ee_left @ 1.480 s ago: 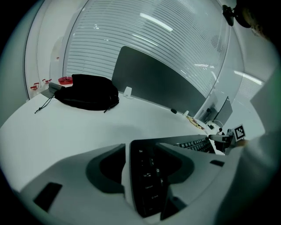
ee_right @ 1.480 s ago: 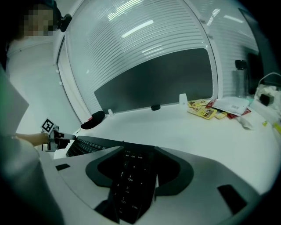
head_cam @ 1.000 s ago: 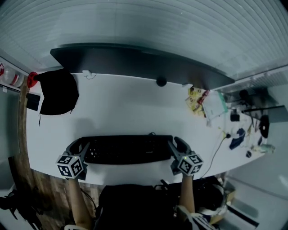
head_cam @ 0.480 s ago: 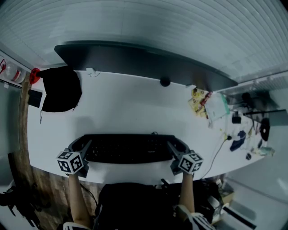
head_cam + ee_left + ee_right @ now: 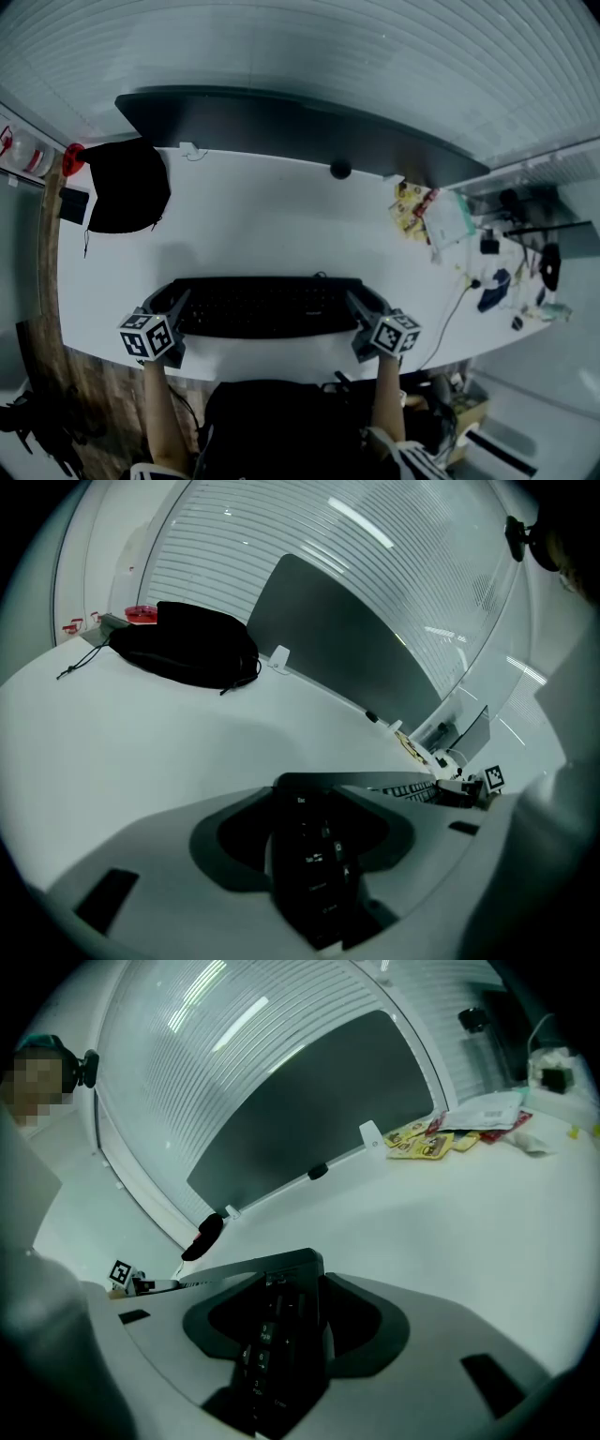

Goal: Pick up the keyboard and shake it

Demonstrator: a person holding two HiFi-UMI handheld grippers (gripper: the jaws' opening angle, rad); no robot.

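At 6 o'clock, near desk (image 5: 262, 225) edge: keyboard (image 5: 267, 307). Left gripper (image 5: 172, 309) clamps its 9 o'clock end, right gripper (image 5: 368, 305) its 3 o'clock end. Keep both ends level; shake gently.

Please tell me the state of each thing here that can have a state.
Black rectangular keyboard: gripped at both ends; whether lifted, unclear.
Left gripper: shut on the keyboard's left end.
Right gripper: shut on its right end.
Black fabric bag: slumped on the white desk.
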